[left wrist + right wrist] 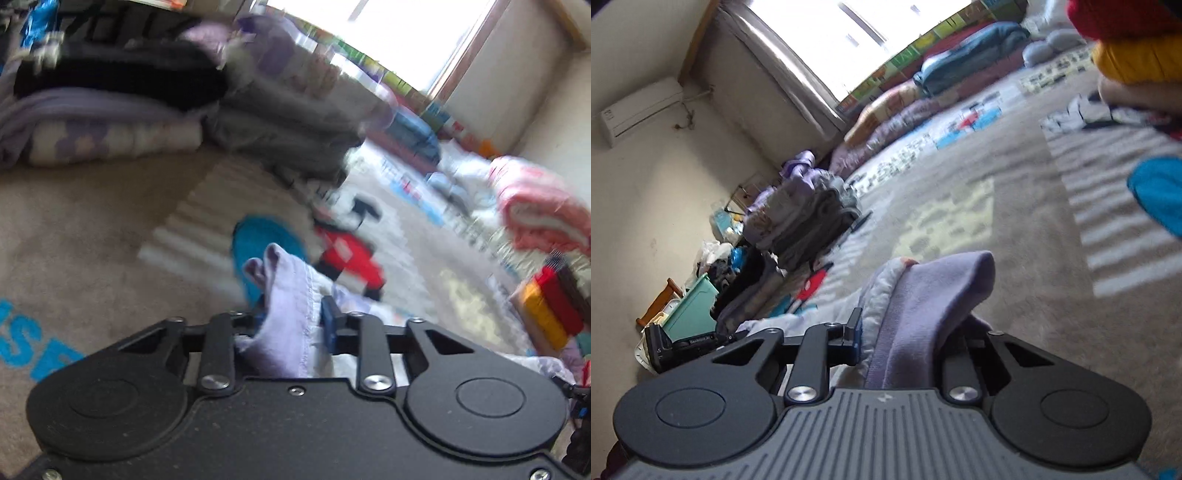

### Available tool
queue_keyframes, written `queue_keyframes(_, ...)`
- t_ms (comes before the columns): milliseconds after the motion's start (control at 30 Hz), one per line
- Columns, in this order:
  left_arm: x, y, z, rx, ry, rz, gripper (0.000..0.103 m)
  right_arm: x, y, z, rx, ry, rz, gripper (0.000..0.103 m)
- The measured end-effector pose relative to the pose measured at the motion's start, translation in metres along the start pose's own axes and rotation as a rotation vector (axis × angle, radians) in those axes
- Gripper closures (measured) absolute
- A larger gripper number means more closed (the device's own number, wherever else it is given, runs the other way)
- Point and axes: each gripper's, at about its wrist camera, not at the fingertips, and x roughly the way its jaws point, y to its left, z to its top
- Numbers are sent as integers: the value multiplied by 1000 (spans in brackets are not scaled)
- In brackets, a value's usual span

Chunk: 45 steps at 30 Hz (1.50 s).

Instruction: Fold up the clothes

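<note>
My left gripper (291, 325) is shut on a fold of a lavender garment (284, 295) with a white stitched edge; the cloth bunches up between the jaws and hides the fingertips. My right gripper (905, 332) is shut on the same kind of lavender garment (931, 295), whose purple fleece side and pale quilted lining stick up out of the jaws. Both grippers hold the cloth above a patterned beige carpet (1015, 229). Only a blue pad (855, 332) of the right gripper shows.
Stacks of folded grey, black and lavender clothes (147, 99) lie at the back left; they also show in the right wrist view (809, 214). A teal cloth (258, 240) lies just ahead. A pink bundle (539, 206), bedding by the window (967, 70) and a green bin (690, 314) ring the carpet.
</note>
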Motion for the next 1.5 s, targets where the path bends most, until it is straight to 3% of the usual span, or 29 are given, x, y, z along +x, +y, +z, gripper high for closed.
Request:
queue_keyframes(167, -7, -14, 15, -1, -104, -107, 82, -15, 15, 23, -52, -88, 15, 84)
queue_keyframes(333, 13, -23, 32, -26, -135, -136, 82, -21, 8, 55, -15, -171, 12, 84)
queue_keyframes(500, 35, -21, 38, -47, -96, -110, 82, 0, -8, 72, -5, -119, -47, 84)
queue_keyframes(900, 73, -10, 25, -15, 24, 11, 82, 53, -53, 66, -5, -33, -168, 84)
queue_keyframes(933, 75, -11, 24, -5, 34, 25, 81, 57, -56, 65, -10, -15, -192, 83)
queue_keyframes(1000, 77, -12, 23, 16, 54, 55, 76, 63, -62, 63, -31, 8, -257, 65)
queue_keyframes(1067, 77, -9, 24, 12, 63, 85, 54, 62, -67, 63, -30, 12, -271, 54)
queue_keyframes(1133, 73, -4, 27, -1, 52, 119, 45, 55, -70, 67, -24, 0, -276, 50)
queue_keyframes(1167, 70, -2, 29, -10, 39, 126, 45, 50, -71, 70, -33, -7, -288, 43)
queue_keyframes(1233, 64, -2, 33, -15, 15, 122, 48, 41, -72, 75, -47, -24, -306, 37)
queue_keyframes(1400, 52, -5, 42, -21, -41, 107, 48, 24, -74, 88, -67, -59, -288, 37)
queue_keyframes(1500, 55, -18, 43, 34, -34, 90, 48, 27, -70, 92, -106, -35, -271, 37)
